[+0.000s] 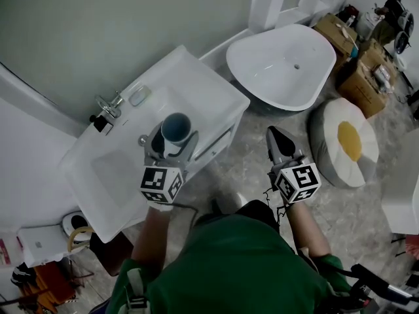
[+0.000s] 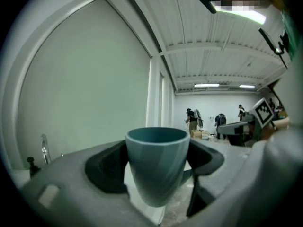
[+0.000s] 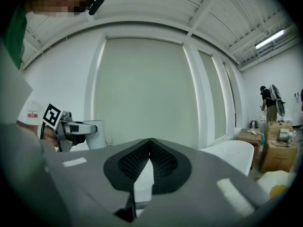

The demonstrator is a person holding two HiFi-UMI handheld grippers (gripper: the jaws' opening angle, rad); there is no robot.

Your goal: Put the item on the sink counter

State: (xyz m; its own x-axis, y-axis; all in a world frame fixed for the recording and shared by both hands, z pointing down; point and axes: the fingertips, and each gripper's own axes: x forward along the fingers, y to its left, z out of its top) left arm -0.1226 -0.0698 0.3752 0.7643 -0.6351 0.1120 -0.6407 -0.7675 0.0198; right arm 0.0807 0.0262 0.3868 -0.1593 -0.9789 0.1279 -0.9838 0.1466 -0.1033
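Note:
A blue-grey cup stands upright between the jaws of my left gripper, which is shut on it over the front edge of the white sink counter. In the left gripper view the cup fills the gap between the dark pads, its rim level. My right gripper hangs over the floor to the right of the counter, shut with nothing in it; its pads meet at the tips. The left gripper with the cup also shows in the right gripper view.
The counter holds a basin, a chrome tap and a soap dish. A white bathtub stands to the right, with a round egg-shaped cushion and cardboard boxes beyond. People stand far off in the room.

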